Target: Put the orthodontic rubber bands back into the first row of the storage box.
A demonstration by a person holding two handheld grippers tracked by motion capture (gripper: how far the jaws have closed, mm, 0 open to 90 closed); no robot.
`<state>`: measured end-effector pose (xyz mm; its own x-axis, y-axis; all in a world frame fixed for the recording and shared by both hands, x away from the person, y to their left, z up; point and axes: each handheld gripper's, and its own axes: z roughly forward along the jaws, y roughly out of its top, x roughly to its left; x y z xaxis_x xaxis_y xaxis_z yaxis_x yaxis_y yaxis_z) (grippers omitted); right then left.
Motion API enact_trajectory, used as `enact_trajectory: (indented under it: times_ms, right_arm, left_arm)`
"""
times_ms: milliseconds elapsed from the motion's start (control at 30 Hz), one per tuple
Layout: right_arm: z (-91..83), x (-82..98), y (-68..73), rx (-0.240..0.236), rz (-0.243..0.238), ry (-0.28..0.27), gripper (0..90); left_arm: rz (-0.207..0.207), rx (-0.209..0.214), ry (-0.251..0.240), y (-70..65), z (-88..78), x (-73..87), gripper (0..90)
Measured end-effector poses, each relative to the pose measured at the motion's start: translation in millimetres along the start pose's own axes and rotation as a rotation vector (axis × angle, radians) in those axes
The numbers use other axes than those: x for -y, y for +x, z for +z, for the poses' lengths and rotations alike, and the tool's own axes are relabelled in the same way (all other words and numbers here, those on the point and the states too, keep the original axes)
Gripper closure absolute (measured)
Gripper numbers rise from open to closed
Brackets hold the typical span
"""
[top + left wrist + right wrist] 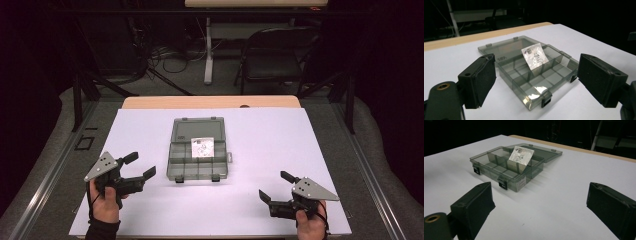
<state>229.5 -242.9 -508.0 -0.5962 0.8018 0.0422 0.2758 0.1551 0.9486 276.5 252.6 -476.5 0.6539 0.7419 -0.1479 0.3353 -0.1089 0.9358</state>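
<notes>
While the lidded box (198, 150) lies open at centre, left gripper (138, 166) held wide at eight o'clock, right gripper (276, 186) spread wide, empty, at four o'clock.

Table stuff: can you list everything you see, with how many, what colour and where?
organiser box: 1, smoky grey see-through, lid open flat behind it, middle of the white table top
small packet: 1, white with black print, leaning in a back compartment
latches: 2, black, box's front edge
folding chair: 1, black, floor behind table
left gripper: 1, black, open, near left corner
right gripper: 1, black, open, near right corner
hands: 2, holding the grippers
</notes>
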Motion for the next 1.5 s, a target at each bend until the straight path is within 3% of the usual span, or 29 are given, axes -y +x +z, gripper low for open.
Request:
enact_trajectory:
  times_ms: [100, 133, 433, 833, 1500]
  right_arm:
    - [0.6, 0.3, -0.4, 0.000, 0.006, 0.019, 6.4]
    - [1.7, 0.8, -0.1, -0.007, 0.007, -0.002, 6.3]
    - [-0.8, 0.2, 0.3, -0.004, -0.002, 0.005, 6.3]
    - [-0.4, 0.6, 0.1, -0.006, -0.002, 0.004, 6.3]
    - [1.7, 1.5, 0.4, -0.006, 0.006, 0.005, 6.3]
  left_arm:
    - [0.000, -0.011, -0.006, 0.0, -8.5, 9.2, 15.7]
    - [0.001, -0.014, -0.012, -0.1, -10.5, 10.7, 15.7]
    - [0.014, -0.024, -0.017, 1.4, -20.2, 19.0, 15.7]
    - [0.035, -0.017, -0.011, 1.2, -19.7, 22.2, 15.7]
    - [0.022, -0.024, 0.002, 7.3, -18.4, 26.4, 15.7]
